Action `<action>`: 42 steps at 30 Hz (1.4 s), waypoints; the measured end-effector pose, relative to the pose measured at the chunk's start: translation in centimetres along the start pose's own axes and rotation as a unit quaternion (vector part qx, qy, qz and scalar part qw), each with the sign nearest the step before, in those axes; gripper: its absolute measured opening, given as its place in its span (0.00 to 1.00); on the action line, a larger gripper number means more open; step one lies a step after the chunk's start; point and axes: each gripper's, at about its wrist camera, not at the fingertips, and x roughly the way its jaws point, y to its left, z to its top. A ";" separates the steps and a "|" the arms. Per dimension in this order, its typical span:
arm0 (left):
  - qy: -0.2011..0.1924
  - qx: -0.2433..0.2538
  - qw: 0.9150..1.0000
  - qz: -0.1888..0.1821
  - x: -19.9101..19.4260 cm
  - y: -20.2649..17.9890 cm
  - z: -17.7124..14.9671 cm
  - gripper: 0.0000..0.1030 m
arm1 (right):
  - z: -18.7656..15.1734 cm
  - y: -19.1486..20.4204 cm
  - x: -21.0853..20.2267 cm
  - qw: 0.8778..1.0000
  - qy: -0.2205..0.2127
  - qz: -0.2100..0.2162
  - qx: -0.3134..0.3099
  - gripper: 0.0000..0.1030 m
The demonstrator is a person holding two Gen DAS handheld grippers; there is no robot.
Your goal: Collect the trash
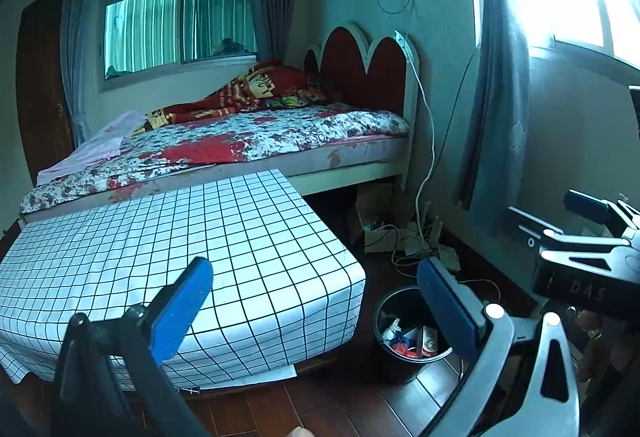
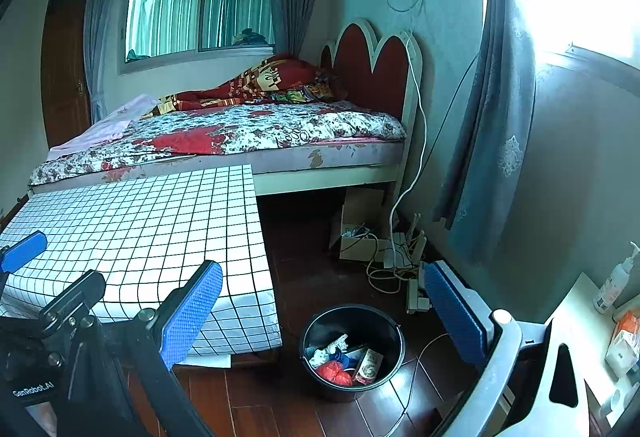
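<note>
— Where's the trash? — In the black bin on the floor, right of the checked worktop.
— And the tools? — Left tool and right tool gape wide, empty; collecting looks done, so next likely withdrawing.

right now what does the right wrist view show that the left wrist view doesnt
Only the right wrist view shows the pale counter at the right edge, carrying a pump bottle and an orange packet, plus a white power strip on the floor.

Only the left wrist view shows the right gripper from outside, its fingers apart.

Both share the black bucket holding trash, the grid-cloth table, the bed, the cardboard box and tangled cables. The left gripper is open and holds nothing.
</note>
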 end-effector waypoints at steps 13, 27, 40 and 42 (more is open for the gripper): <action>0.011 0.006 1.000 -0.002 0.2 -0.9 -0.2 0.99 | -0.7 -0.7 0.2 1.000 0.011 -0.002 0.009 0.99; 0.016 0.005 1.000 -0.002 0.3 -0.8 -0.3 0.99 | -1.0 -0.9 0.4 1.000 0.016 -0.005 0.008 0.99; 0.019 0.005 1.000 -0.007 0.5 -0.6 -0.2 0.99 | -0.9 -0.9 0.5 1.000 0.018 -0.006 0.007 0.99; 0.019 0.006 1.000 -0.007 0.5 -0.6 -0.1 0.99 | -0.9 -0.9 0.4 1.000 0.017 -0.006 0.007 0.99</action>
